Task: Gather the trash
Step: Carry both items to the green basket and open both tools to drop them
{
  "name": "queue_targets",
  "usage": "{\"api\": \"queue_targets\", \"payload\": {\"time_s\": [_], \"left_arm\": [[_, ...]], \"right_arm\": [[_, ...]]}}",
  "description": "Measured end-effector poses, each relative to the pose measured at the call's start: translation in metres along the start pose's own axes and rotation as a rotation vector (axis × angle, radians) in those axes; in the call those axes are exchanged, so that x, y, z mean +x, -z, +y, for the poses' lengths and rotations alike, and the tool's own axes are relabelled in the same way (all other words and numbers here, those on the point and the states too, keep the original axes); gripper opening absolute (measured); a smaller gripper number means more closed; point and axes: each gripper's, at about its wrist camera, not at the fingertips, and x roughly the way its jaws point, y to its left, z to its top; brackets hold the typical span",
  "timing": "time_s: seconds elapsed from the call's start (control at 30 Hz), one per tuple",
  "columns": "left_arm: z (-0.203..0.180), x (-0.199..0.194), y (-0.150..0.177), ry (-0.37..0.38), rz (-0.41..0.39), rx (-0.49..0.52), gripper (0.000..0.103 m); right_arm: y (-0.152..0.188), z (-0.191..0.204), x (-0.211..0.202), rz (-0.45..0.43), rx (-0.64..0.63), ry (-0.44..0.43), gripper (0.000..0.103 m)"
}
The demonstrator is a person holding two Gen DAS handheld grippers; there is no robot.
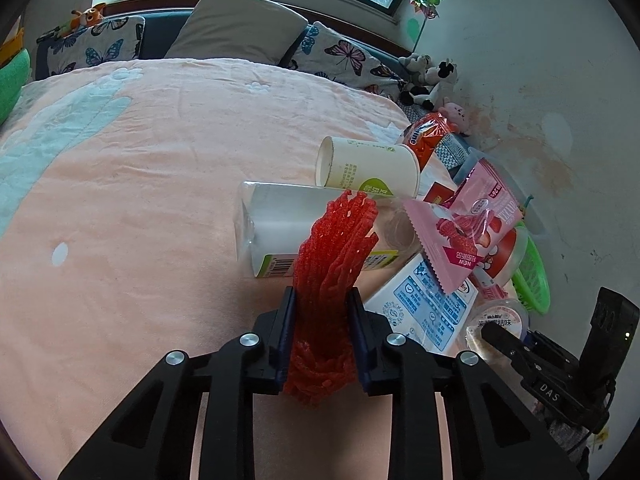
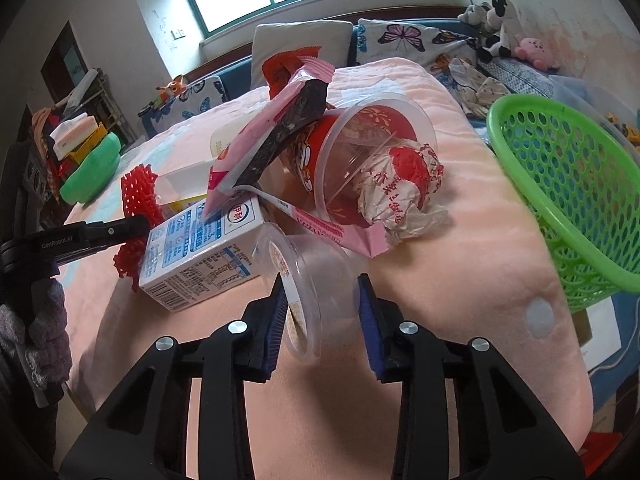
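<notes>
Two pieces are gripped, none binned: the left tongs (image 1: 322,332) clamp the red foam net (image 1: 332,248), the right tongs (image 2: 322,316) pinch a clear plastic cup (image 2: 312,280). The green basket (image 2: 560,184), at right of the frame, looks empty; cartons, wrappers and the noodle cup (image 2: 360,148) remain on the bed (image 1: 140,200).

Left wrist view close over bed (image 1: 140,160), angled down toward window wall, right wrist view likewise, both sharing milk carton (image 2: 200,248).

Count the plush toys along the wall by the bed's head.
3, perhaps more hidden: a grey plush toy at the left, a black-and-white cow plush beside it, and a pink plush toy at the right.
</notes>
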Motion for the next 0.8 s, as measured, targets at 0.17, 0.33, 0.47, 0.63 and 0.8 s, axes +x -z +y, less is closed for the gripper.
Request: {"api": "queue_targets", "payload": {"time_s": [0.17, 0.33, 0.47, 0.63, 0.8], "left_arm": [[-0.003, -0.015, 0.001, 0.007, -0.026, 0.001, 0.024], [-0.013, -0.04, 0.0, 0.029, -0.065, 0.017, 0.024], [-0.03, -0.052, -0.002, 0.058, -0.081, 0.044, 0.024], [-0.063, -0.056, -0.009, 0.106, -0.084, 0.099, 0.024], [-0.099, -0.045, -0.019, 0.156, -0.059, 0.139, 0.024]], "right_arm": [[0.002, 0.002, -0.012, -0.026, -0.009, 0.001, 0.035], [0.004, 0.004, -0.028, -0.044, -0.024, -0.007, 0.035], [0.003, 0.003, -0.044, -0.077, -0.031, 0.001, 0.035], [-0.005, -0.016, -0.061, -0.121, -0.014, 0.045, 0.035], [-0.02, -0.052, -0.071, -0.153, 0.011, 0.136, 0.035]]}}
